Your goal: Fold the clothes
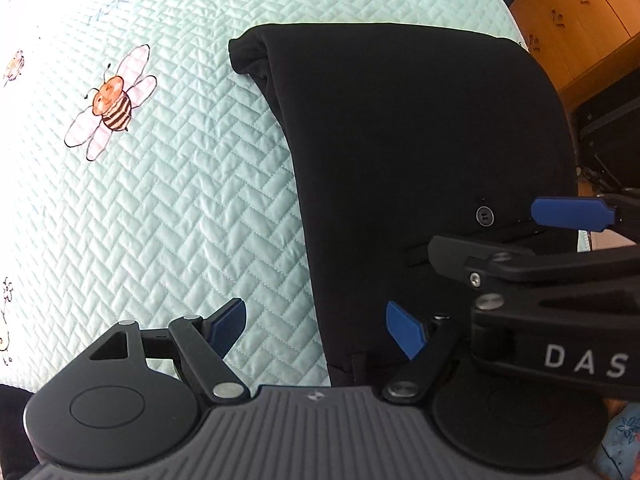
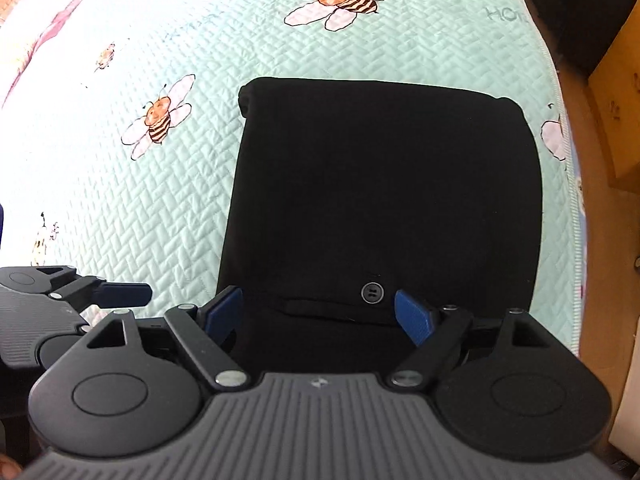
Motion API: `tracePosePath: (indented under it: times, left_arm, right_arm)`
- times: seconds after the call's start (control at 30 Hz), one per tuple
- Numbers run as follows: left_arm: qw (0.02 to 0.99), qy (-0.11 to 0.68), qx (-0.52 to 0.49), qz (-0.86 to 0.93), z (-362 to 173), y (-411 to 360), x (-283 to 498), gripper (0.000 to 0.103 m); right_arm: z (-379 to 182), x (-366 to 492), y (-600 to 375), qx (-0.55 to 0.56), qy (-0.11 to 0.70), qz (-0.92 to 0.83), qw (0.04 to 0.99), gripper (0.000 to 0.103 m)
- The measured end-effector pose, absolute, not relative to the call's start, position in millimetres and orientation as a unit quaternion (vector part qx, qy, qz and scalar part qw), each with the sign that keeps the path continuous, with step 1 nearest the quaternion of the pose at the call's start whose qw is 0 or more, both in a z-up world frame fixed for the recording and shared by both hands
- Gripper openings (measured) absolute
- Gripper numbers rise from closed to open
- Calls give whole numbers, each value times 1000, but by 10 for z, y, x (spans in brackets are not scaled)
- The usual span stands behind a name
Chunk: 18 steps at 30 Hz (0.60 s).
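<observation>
A folded black fabric garment (image 2: 384,200) with a dark round button (image 2: 372,292) is seen lying flat on the mint-green quilted bedspread with printed bees (image 2: 160,208), close to the bed's right edge. The right hand-held gripper (image 2: 320,316) is held over the garment's near end, blue pads spread wide, nothing gripped. The left hand-held gripper (image 1: 316,330) is poised over the garment's left edge, likewise wide apart and empty.

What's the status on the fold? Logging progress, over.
Left hand-held gripper open, empty. Right hand-held gripper open, empty, over the button end. Black trousers folded flat on bee-print quilt. Nothing in the way.
</observation>
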<state>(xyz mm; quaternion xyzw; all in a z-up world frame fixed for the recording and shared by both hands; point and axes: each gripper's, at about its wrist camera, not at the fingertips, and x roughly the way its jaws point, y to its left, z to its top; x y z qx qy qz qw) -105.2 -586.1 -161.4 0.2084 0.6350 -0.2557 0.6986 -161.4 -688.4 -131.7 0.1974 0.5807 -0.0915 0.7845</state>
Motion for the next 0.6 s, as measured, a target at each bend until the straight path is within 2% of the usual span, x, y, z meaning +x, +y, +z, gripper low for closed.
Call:
tracePosePath:
  times: [0.6]
  left_arm:
    - [700, 645, 192, -240, -1570, -5833, -1088, 80]
  right_arm:
    - [-1310, -1758, -6906, 193, 586, -117, 778, 84]
